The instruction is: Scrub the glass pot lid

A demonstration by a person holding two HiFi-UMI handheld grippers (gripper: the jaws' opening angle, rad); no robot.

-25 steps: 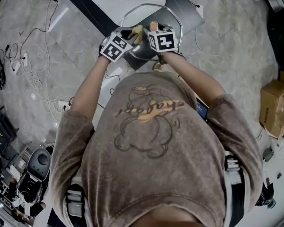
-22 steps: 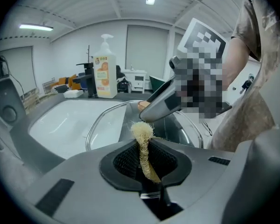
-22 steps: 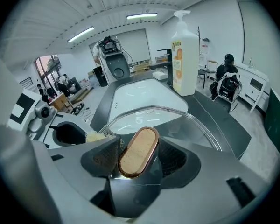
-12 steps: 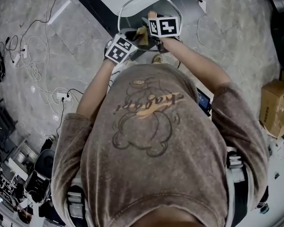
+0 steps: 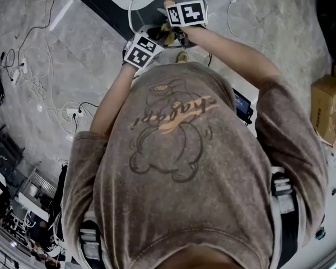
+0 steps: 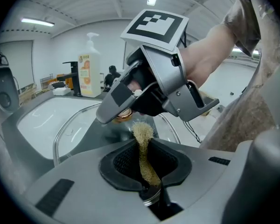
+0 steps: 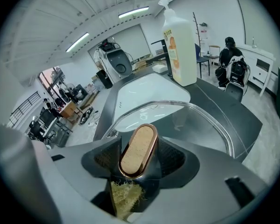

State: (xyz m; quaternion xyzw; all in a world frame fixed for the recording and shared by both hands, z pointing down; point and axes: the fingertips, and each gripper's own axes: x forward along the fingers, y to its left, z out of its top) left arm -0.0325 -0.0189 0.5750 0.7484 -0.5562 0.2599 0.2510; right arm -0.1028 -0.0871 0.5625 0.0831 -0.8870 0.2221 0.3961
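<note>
A person in a brown T-shirt leans over a dark counter, seen from above, with both grippers raised at the edge of a white sink. The right gripper is clamped narrow on the lid by its knob, an oval piece with a copper rim and a pale top, gripped between the two pads. The glass lid spreads out beyond the jaws, over the counter and the near rim of the sink; whether its edge rests on anything cannot be told. The left gripper pinches a tan, fibrous scrubber, jaws closed tight on the strip, its frayed tip poking up just below the knob and close to the glass. The two grippers sit just beside each other, the left one slightly nearer the person. A pump bottle stands upright on the counter behind the sink.
</note>
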